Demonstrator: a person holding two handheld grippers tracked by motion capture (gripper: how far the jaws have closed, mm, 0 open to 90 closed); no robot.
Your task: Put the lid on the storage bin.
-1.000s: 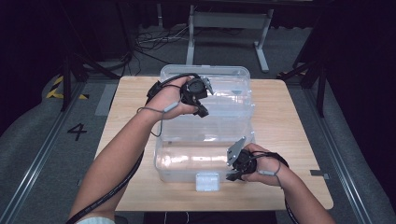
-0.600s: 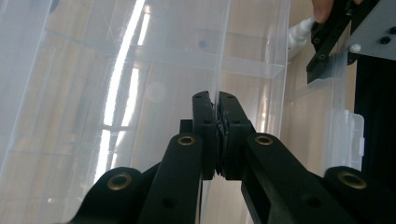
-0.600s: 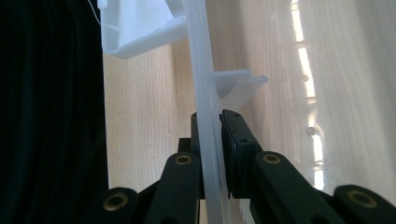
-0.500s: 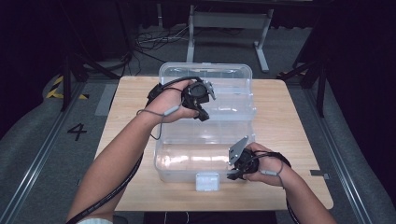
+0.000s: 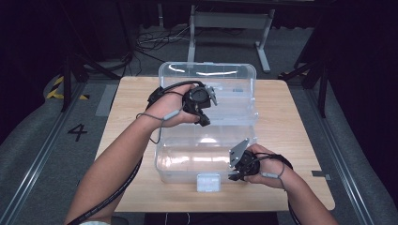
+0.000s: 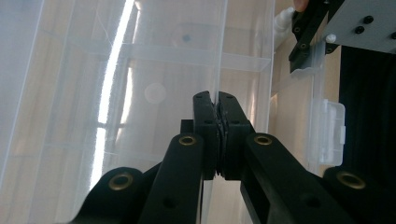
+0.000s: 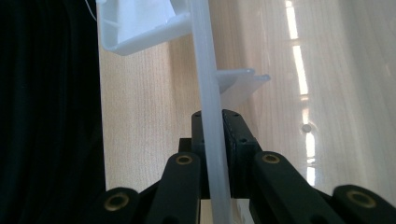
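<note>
We have a clear plastic box (image 5: 206, 140) lying open in the middle of the desk (image 5: 291, 140), its lid (image 5: 209, 84) folded back on the far side and its base toward us, with the white latch (image 5: 208, 182) on the near edge hanging free. Our left gripper (image 5: 202, 112) sits over the middle of the box, and in the left gripper view its jaws are pressed together on a thin clear wall (image 6: 217, 56), which we take for an inner edge of the box. Our right gripper (image 5: 238, 169) is at the near right corner, its jaws pinching the base's rim (image 7: 205, 70). So both grips look made. Whether we are finishing the opening or starting to close it, we cannot tell; if closing, swinging the lid over and snapping the latch is all left.
</note>
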